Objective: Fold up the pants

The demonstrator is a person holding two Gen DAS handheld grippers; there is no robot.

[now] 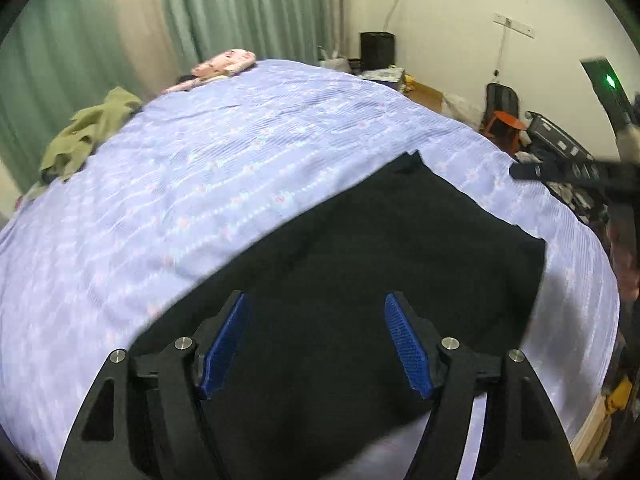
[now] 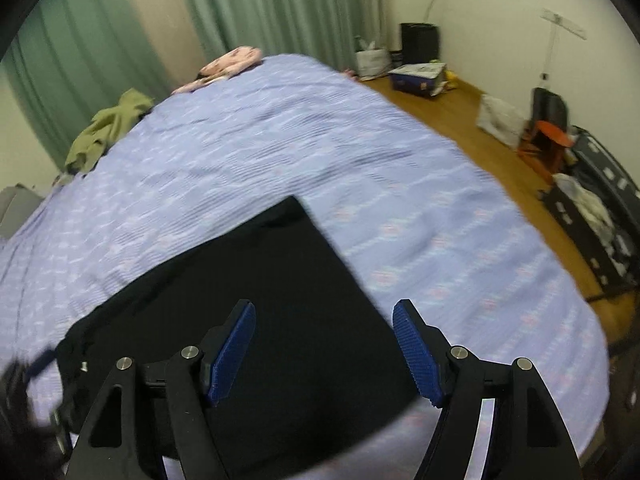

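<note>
Black pants [image 1: 360, 264] lie folded flat on the lilac bed cover [image 1: 200, 168], near its front edge. My left gripper [image 1: 316, 300] is open and empty, its blue pads [image 1: 224, 348] hovering over the pants. In the right wrist view the pants [image 2: 288, 300] lie below my right gripper [image 2: 324, 308], which is open and empty above them. The right gripper also shows blurred at the right edge of the left wrist view [image 1: 560, 172]. The left gripper shows blurred at the lower left of the right wrist view [image 2: 36, 380].
An olive garment [image 1: 88, 136] and a pink bundle [image 1: 224, 64] lie at the far side of the bed. Green curtains [image 1: 240, 8] hang behind. Boxes [image 2: 420, 76], an orange stool [image 2: 548, 140] and dark suitcases [image 2: 600, 216] stand on the wood floor to the right.
</note>
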